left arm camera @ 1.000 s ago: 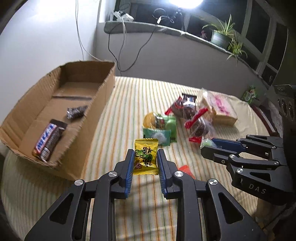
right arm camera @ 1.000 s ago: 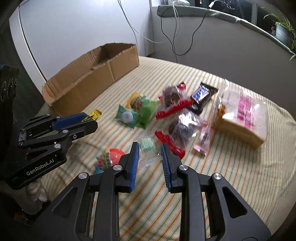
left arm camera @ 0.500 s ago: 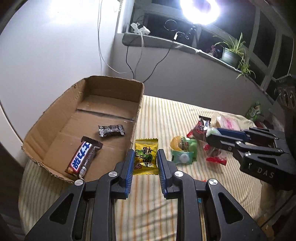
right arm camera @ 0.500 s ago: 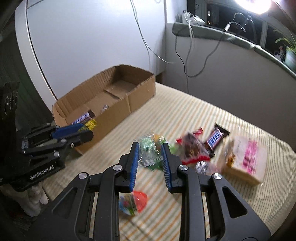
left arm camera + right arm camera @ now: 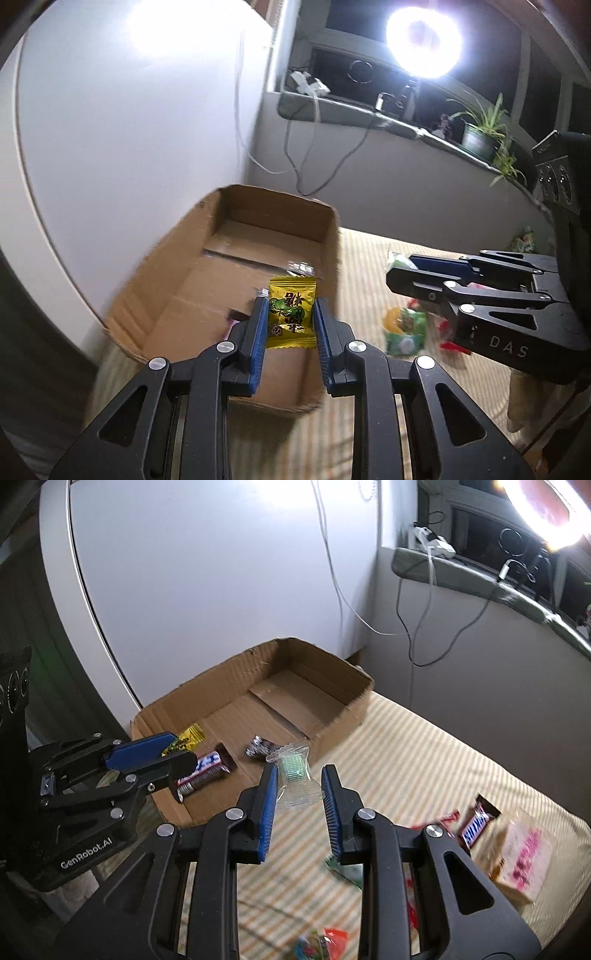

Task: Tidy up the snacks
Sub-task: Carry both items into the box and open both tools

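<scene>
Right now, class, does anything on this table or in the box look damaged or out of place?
The cardboard box has a ragged, torn near edge and no flaps. Several snacks, including a Snickers bar, lie loose on the striped cloth outside it.

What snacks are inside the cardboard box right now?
Inside the cardboard box lie a Snickers bar and a small dark-wrapped candy. The left claw, holding a yellow candy packet, covers part of the box floor, so anything beneath it is hidden.

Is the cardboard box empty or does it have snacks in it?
Not empty. The cardboard box has a chocolate bar and a small dark candy lying on its floor.
</scene>
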The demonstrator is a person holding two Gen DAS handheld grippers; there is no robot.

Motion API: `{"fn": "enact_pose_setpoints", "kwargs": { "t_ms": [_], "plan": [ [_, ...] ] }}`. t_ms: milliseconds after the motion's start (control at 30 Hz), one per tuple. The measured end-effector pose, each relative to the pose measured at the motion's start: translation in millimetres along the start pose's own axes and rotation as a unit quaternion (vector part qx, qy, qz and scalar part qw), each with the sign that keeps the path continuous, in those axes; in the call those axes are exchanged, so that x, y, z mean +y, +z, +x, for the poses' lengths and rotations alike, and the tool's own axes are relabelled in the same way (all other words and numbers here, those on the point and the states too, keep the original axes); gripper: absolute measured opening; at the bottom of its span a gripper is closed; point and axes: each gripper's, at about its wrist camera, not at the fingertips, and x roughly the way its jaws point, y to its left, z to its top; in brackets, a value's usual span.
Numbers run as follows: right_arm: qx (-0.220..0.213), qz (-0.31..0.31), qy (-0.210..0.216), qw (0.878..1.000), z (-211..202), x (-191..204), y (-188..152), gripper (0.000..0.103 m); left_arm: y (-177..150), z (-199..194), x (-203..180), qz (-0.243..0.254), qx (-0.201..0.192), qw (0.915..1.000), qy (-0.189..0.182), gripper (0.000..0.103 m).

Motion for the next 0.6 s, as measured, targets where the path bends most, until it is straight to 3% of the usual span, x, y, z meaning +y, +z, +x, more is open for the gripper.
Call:
{"fn": "enact_pose_setpoints", "kwargs": {
  "t_ms": [600],
  "plan": [
    [0.043,-0.015,0.023,0.999,73.6,22.9,30.2,0.025,1.6,24.4,43.6,-0.024,0.018,0.9991,0.031,0.023]
  ]
}}
